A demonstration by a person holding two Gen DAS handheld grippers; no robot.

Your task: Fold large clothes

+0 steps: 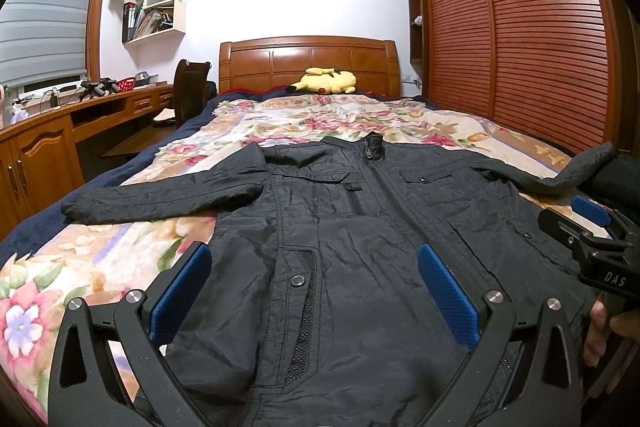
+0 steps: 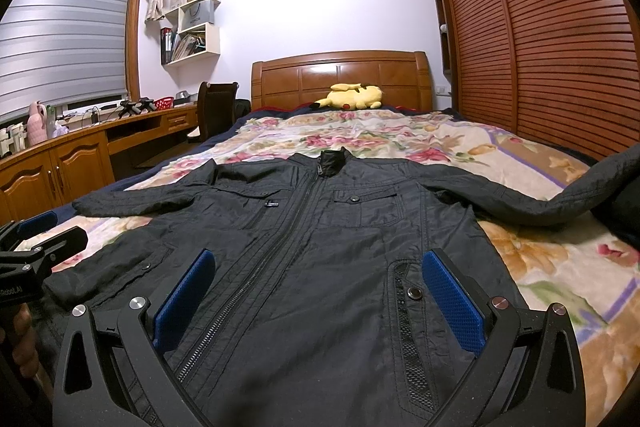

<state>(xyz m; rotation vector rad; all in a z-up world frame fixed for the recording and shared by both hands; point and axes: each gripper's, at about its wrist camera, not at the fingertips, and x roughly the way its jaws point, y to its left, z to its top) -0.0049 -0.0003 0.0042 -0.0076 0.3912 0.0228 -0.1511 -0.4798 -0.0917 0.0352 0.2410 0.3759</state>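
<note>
A black zip-front jacket (image 1: 360,219) lies flat, front up, on the floral bedspread (image 1: 304,123), collar toward the headboard and both sleeves spread sideways. It also shows in the right wrist view (image 2: 320,227). My left gripper (image 1: 314,267) is open, its blue pads over the jacket's lower left half near the hem. My right gripper (image 2: 320,271) is open over the lower right half, by the zip and a snap pocket. The right gripper also shows at the right edge of the left wrist view (image 1: 592,227). Neither holds anything.
A yellow plush toy (image 1: 326,81) lies by the wooden headboard (image 1: 308,61). A louvred wooden wardrobe (image 1: 520,39) runs along the right of the bed. A desk (image 1: 60,119) with a chair (image 1: 190,87) stands left. The right sleeve's end (image 2: 600,183) reaches the bed's right edge.
</note>
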